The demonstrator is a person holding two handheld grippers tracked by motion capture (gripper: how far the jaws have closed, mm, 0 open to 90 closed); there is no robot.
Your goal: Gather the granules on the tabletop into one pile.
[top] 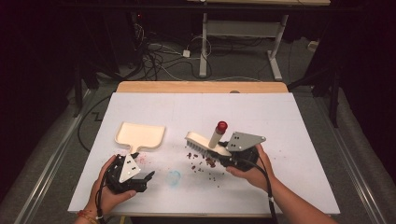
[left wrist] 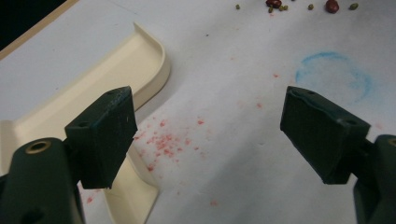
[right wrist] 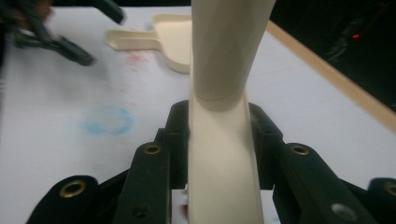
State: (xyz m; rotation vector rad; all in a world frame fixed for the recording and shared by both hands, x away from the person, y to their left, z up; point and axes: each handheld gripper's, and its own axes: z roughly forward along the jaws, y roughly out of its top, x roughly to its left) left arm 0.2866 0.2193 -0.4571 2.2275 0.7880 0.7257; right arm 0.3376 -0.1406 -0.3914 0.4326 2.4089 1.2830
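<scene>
High view: a white table (top: 289,154) with a cream dustpan (top: 140,135) at left, its handle pointing toward the left gripper (top: 148,177), which rests just beside it. The right gripper (top: 223,156) holds a cream brush (top: 205,143) with a red-capped handle, bristles down beside scattered dark red beans (top: 203,162). A faint blue ring (top: 173,177) marks the table between the hands.

Left gripper view: jaws wide apart, holding nothing, straddling pink specks (left wrist: 163,140); the dustpan (left wrist: 116,70) lies alongside the left jaw.

Right gripper view: jaws clamped on the brush (right wrist: 224,116); dustpan (right wrist: 163,42) beyond.
</scene>
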